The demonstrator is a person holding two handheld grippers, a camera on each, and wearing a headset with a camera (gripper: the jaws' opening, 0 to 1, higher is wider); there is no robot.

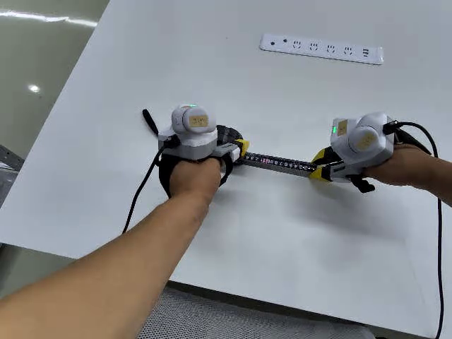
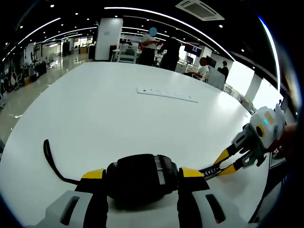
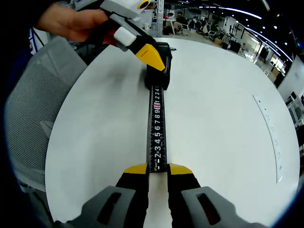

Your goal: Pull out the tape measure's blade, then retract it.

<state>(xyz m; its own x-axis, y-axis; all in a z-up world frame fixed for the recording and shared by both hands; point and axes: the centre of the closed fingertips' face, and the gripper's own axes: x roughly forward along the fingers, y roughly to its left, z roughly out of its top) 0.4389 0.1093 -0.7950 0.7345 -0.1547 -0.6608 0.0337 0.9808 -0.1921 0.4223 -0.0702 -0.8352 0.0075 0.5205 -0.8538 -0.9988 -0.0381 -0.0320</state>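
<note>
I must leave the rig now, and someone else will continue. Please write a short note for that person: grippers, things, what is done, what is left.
Left gripper: shut on the tape measure case, which sits on the white table.
Right gripper: shut on the tip of the blade.
Blade: partly pulled out, straight between the two grippers.
Done: pull-out is under way.
Left: extend further if wanted, then let the blade retract into the case.

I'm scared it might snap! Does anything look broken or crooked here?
Nothing stands out. The left tool is shut on the case, and the right tool is shut on the end of the blade, which runs straight between them with no kink. The power strip lies flat, apart from them.
</note>
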